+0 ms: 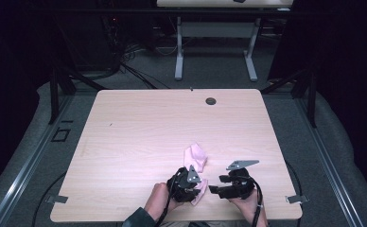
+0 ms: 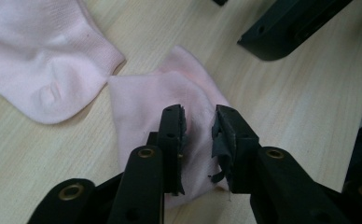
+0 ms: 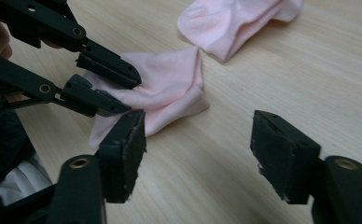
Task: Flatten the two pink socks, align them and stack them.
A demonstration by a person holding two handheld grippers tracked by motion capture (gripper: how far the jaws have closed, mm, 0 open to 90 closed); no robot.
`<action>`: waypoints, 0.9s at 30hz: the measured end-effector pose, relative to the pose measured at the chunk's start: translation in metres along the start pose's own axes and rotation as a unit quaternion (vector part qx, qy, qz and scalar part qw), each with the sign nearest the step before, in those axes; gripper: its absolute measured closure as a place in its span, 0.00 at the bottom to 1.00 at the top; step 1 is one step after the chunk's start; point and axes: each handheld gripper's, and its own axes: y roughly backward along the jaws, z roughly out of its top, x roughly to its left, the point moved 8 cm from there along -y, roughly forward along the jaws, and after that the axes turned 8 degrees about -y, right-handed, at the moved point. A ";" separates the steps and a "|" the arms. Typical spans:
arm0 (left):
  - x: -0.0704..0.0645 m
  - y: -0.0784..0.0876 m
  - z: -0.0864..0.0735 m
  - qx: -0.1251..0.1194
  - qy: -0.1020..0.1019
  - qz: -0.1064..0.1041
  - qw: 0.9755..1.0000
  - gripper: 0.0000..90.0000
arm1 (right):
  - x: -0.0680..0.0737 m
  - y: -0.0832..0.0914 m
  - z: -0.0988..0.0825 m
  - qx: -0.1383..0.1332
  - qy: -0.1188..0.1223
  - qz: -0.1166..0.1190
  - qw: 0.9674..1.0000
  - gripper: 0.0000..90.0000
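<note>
Lying on the pale wooden surface (image 1: 139,123) are two pink socks, close to the near edge. At the left, the left tool (image 1: 187,185) is held in the person's left hand (image 1: 159,201), and it is seen in the high view right over the nearer sock (image 1: 201,193). In the left gripper view, this nearer sock (image 2: 146,100) is seen flat on the wood, and the left tool (image 2: 198,122) has its two black jaws drawn close together over the cloth. A fold of pink cloth is seen between the jaws in the right gripper view, where the left tool (image 3: 123,91) is pinched onto the near sock (image 3: 170,86), so the sock is gripped by it. The other sock (image 1: 195,157) is bunched up a little farther away on the wood, just beside the first one; whether the two are touching cannot be told. It is seen at the top left of the left gripper view (image 2: 44,60) and at the top of the right gripper view (image 3: 235,21). At the right, the right tool (image 1: 215,189) is held in the right hand (image 1: 249,202), near the socks. Its jaws are seen well apart in the right gripper view (image 3: 198,140), with only bare wood between them, and nothing is gripped by them.
</note>
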 end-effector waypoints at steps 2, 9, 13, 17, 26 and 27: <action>0.001 0.001 -0.001 -0.003 0.007 0.004 1.000 0.87 | 0.003 -0.009 0.001 0.008 0.001 -0.001 1.000 0.47; 0.008 0.004 -0.006 -0.034 0.056 0.000 0.998 0.95 | 0.006 -0.024 0.009 0.012 0.002 0.014 1.000 0.62; 0.011 0.008 -0.007 -0.054 0.072 -0.004 0.996 0.96 | 0.008 -0.035 0.008 0.022 0.005 0.014 1.000 0.71; 0.014 0.016 -0.005 -0.079 0.076 0.008 0.994 0.96 | 0.009 -0.040 0.008 0.027 0.013 0.010 0.999 0.85; 0.024 0.037 -0.012 -0.139 0.122 0.024 0.982 0.96 | 0.009 -0.035 0.012 0.019 0.028 -0.013 0.999 0.95; 0.024 0.039 -0.013 -0.152 0.136 0.016 0.979 0.96 | 0.008 -0.032 0.013 0.020 0.032 -0.018 0.999 0.95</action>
